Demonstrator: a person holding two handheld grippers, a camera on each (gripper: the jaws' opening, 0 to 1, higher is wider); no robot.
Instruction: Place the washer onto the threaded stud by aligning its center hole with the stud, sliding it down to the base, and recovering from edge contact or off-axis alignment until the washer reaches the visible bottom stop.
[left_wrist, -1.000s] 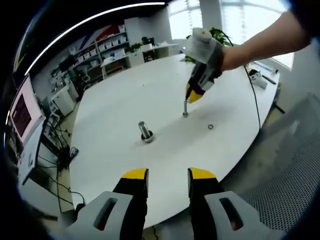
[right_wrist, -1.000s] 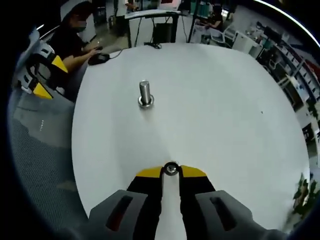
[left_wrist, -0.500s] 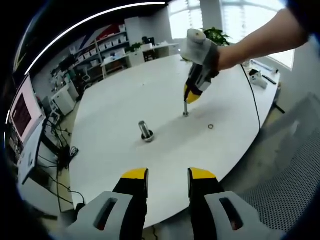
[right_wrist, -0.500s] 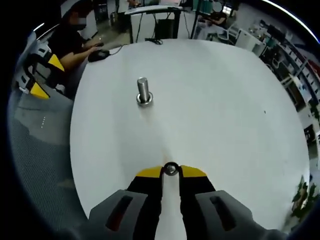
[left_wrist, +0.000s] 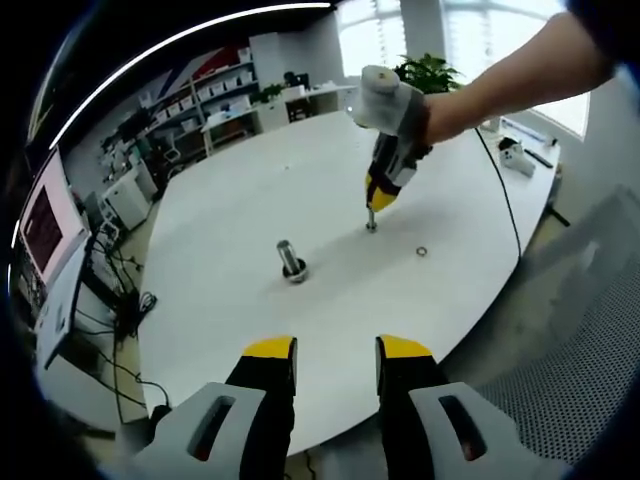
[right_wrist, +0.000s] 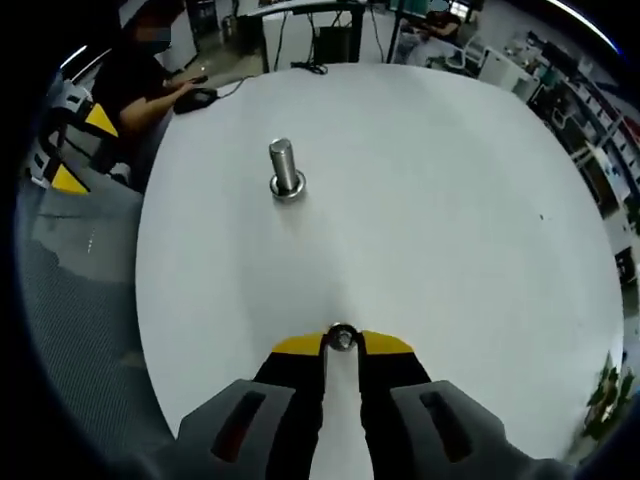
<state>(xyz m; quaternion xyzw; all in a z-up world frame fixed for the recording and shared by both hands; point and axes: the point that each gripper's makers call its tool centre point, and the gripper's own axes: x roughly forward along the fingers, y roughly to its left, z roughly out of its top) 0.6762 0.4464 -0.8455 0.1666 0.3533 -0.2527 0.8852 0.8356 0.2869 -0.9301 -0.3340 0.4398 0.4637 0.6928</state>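
White round table (left_wrist: 250, 200) spanning frame centre; shelving and windows along the top. Left gripper (left_wrist: 335, 365) at bottom centre, jaws apart, holding nothing. Right gripper (right_wrist: 342, 345) at bottom centre, jaws clamped on a small stud (right_wrist: 342, 337) standing upright. Larger threaded stud (right_wrist: 284, 168) upright at upper left, well apart. Washer (left_wrist: 421, 250) flat on table, right of centre.

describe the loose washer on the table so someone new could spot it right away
Start at the big white round table. Find the thin stud under the right gripper. The loose washer is the small flat ring beside that stud; the thick bolt stands upright.
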